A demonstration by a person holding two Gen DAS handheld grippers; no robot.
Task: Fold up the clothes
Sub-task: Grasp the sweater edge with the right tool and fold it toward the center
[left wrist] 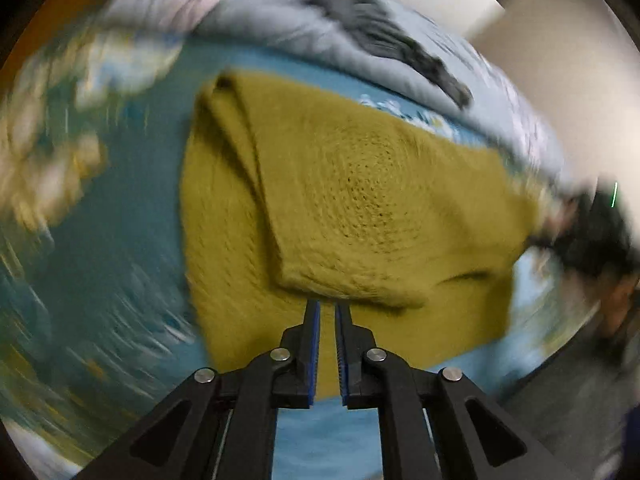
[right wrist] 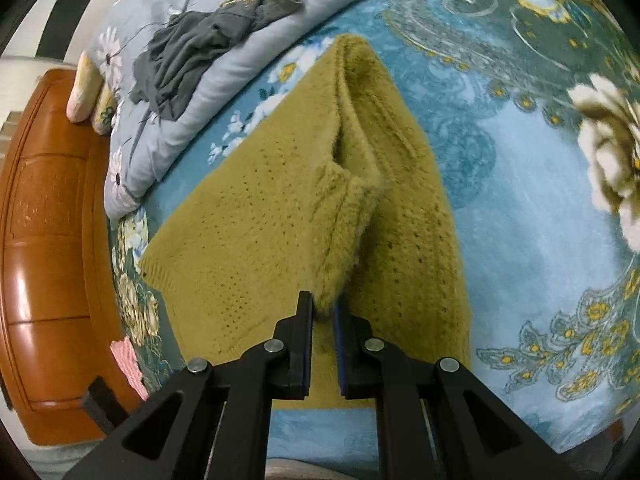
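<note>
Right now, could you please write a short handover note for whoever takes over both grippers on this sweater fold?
Left gripper: nearly shut at the edge of a folded sweater layer; whether it grips is unclear, the view is blurred.
Right gripper: shut on the fuzzy cuff of the mustard sweater.
The sweater lies on the blue floral bedspread, one sleeve already folded across the body.
A gray garment waits on the quilt.
Left: finish folding the sweater.

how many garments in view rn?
2. The mustard knit sweater lies on the blue floral bedspread, its cuff in the right gripper. A dark grey garment lies crumpled on the folded quilt. Others may be hidden.
</note>
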